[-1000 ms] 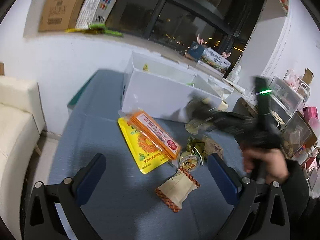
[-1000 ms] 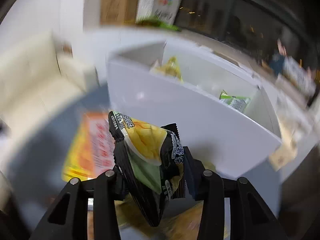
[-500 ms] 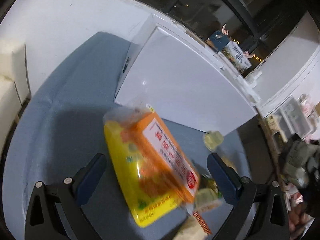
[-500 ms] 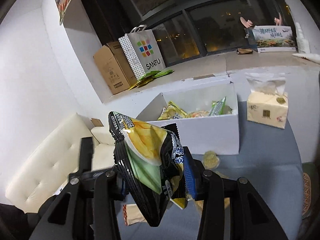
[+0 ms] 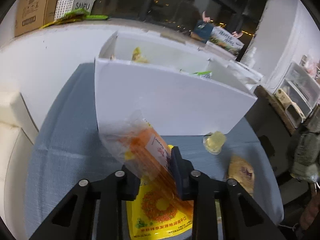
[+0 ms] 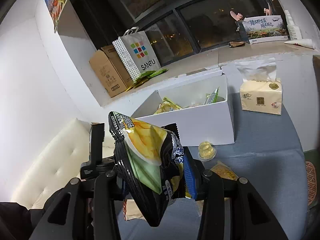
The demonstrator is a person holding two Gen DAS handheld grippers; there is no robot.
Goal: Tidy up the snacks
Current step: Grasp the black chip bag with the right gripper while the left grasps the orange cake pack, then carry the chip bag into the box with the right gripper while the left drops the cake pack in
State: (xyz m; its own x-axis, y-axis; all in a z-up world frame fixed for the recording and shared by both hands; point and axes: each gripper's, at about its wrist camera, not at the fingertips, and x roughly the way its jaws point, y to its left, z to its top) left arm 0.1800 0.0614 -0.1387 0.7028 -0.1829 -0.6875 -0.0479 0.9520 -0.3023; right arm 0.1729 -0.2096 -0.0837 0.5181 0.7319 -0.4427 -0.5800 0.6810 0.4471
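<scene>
Left wrist view: the left gripper [image 5: 154,172] clamps one orange packet [image 5: 144,148] before one white box [image 5: 160,100]. The right gripper [image 6: 154,172] grips one chip bag [image 6: 146,156] above the counter [image 6: 270,170].

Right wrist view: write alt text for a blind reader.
The right gripper clamps a black-and-yellow potato sticks bag above a blue table. Behind stand a white box holding snack packets, a jelly cup and a tissue pack.
</scene>
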